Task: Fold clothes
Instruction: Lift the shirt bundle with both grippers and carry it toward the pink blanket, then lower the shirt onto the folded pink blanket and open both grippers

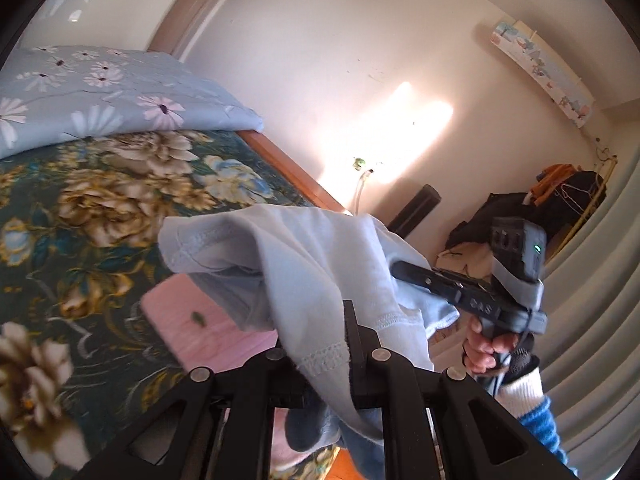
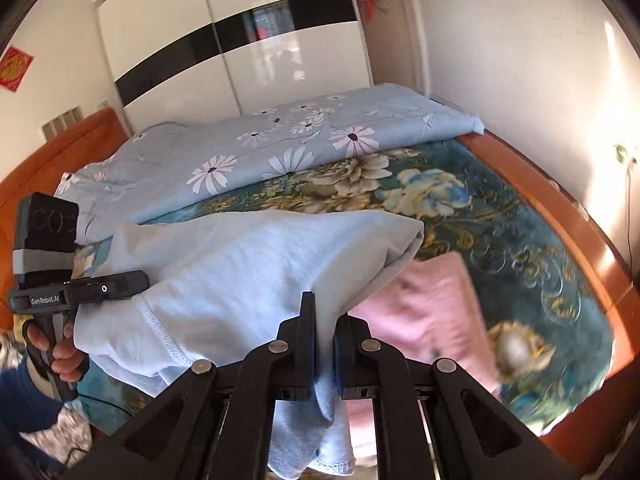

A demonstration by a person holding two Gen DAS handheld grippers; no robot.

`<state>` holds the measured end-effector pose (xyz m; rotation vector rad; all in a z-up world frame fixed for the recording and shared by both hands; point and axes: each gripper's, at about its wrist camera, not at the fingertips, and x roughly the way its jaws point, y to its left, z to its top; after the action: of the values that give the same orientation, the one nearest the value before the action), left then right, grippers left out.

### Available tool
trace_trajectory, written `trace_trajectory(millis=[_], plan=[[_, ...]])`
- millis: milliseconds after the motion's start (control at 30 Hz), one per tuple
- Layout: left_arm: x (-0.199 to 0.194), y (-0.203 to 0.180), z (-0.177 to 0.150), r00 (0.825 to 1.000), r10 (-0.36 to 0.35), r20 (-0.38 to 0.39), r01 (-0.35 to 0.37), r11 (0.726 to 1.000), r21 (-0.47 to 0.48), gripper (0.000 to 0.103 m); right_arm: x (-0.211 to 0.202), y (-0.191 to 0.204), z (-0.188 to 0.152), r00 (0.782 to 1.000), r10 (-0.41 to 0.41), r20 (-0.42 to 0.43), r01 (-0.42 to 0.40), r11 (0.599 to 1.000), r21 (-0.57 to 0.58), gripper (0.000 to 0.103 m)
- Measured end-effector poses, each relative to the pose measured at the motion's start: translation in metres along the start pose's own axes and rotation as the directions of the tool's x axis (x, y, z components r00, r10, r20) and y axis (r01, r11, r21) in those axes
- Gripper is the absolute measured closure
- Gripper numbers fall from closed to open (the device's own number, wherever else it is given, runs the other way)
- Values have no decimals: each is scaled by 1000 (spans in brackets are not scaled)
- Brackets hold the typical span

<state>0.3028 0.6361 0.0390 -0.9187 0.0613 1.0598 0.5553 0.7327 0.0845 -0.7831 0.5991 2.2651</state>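
Bedroom setup: floral bedspread point(image 2: 500, 216) is carrying a pink folded piece point(image 2: 424, 300). Left gripper point(image 1: 348, 340) and right gripper point(image 2: 322, 332) are each clamping jaws on the light blue garment point(image 2: 256, 264), holding it aloft, probably to spread it for folding.

Near bedspread point(image 2: 520, 240): pink folded garment point(image 2: 432, 312) lying there.
Far: daisy quilt point(image 2: 280, 144) piled.
Right: open bedspread, wooden bed frame point(image 2: 560, 200).
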Motion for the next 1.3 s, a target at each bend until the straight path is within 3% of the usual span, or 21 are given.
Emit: trace_trajectory(millis=[200,267,333,400,500,600,700,767,833,900,1100,1167,1300], plan=[[69,55,-40,986,-25,-162,1,989,-148,90,51,-81,-39,997,0,-74,13,983,183,95],[71,64,-49,983,-53,-174,23,985,-170,87,70,-93,-59,994,-9,-112,34,975,219,92],[63,66,-50,981,-68,-183,37,985,-167,86,80,-103,-79,992,30,-119,3,964,265,90],[53,67,-51,978,-80,-191,49,986,-162,84,75,-111,-88,994,76,-79,-47,945,325,90],[31,62,-42,987,-50,-150,30,991,-131,81,55,-107,-87,997,52,-48,-32,939,342,86],[8,56,-33,995,-14,-97,4,995,-98,78,34,-97,-79,998,-38,-58,54,949,310,82],[2,48,-13,995,-84,-50,76,987,-144,69,16,-93,-74,994,-106,-26,109,938,328,78],[8,36,-4,995,-91,-44,84,988,-132,63,6,-91,-70,990,-143,6,132,928,349,78],[19,20,-4,998,-27,-60,23,997,-76,62,2,-83,-65,991,-119,60,90,929,360,78],[17,11,-9,999,23,-24,-24,999,-35,62,8,-67,-61,995,-81,60,57,943,328,76],[-4,-13,-16,982,137,127,-146,987,63,62,48,-23,-80,998,-32,-45,39,982,183,75],[-1,-22,-16,983,135,124,-148,984,103,59,54,-22,-90,997,-49,-63,60,983,175,74],[18,-29,-26,991,118,55,-125,981,148,56,44,-39,-104,1000,-7,-30,15,965,264,74]])
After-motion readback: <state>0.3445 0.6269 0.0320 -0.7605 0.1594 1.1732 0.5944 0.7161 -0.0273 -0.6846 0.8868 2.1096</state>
